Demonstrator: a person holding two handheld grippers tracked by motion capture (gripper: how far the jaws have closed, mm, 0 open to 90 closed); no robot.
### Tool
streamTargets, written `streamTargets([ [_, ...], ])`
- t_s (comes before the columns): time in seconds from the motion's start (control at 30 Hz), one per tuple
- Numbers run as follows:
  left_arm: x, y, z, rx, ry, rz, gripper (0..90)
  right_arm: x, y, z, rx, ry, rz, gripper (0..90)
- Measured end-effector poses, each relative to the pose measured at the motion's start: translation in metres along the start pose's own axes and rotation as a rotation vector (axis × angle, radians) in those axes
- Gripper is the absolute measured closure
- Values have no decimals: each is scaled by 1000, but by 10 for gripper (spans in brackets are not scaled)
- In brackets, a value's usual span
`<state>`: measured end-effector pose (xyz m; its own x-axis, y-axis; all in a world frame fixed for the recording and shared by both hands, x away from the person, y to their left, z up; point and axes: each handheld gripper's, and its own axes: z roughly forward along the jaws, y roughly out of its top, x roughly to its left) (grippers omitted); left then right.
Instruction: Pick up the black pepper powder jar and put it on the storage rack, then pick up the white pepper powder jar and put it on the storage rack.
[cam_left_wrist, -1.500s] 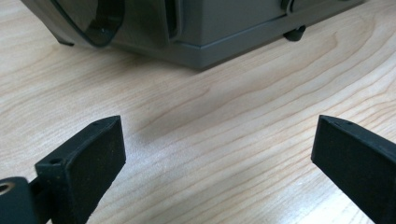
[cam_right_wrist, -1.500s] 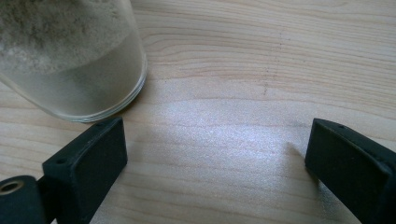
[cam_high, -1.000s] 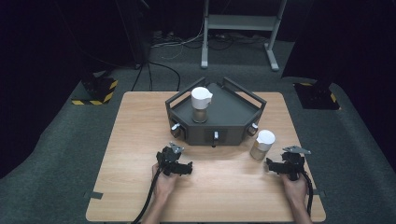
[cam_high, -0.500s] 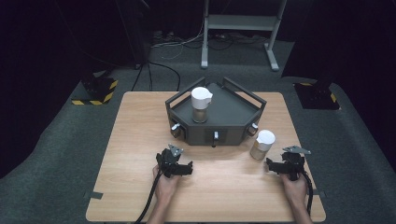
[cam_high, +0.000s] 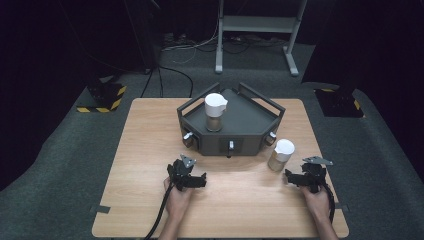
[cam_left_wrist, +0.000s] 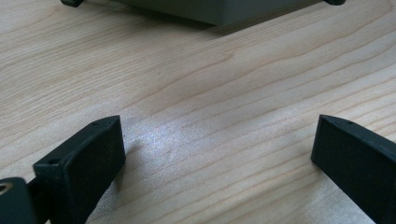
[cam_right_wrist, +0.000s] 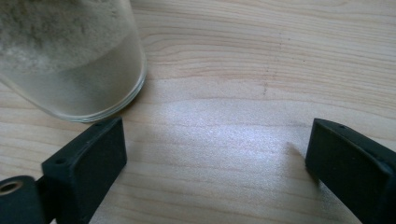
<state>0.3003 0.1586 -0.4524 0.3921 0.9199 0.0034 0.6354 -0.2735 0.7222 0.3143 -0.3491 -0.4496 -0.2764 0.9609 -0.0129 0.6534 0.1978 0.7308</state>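
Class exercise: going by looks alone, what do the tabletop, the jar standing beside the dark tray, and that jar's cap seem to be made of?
Tabletop: light wood or wood-look laminate, matte; grain lines run across it.
Jar: probably clear glass, possibly plastic; the pale, grainy contents show through the wall, and the base rim looks thick and glossy.
Cap: likely white plastic, smooth and opaque, though it is too small to be sure.

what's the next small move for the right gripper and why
Probably a short slide to its own left and forward, to bring the jar on the table between its jaws. The right gripper is open and empty on the wooden table, and in the right gripper view the glass jar, part full of pale powder, stands just ahead of the left jaw, outside the gap.
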Motion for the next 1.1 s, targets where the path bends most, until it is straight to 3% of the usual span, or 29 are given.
streamTargets([
  [0.67,0,0,0,0,0,-2,26,4,0,-1,9,-17,19,13],
  [0.9,0,0,0,0,0,-2,26,2,-3,-4,3,8,4,29],
  [1.1,0,0,0,0,0,-2,26,-7,-12,-9,-25,86,-7,53],
])
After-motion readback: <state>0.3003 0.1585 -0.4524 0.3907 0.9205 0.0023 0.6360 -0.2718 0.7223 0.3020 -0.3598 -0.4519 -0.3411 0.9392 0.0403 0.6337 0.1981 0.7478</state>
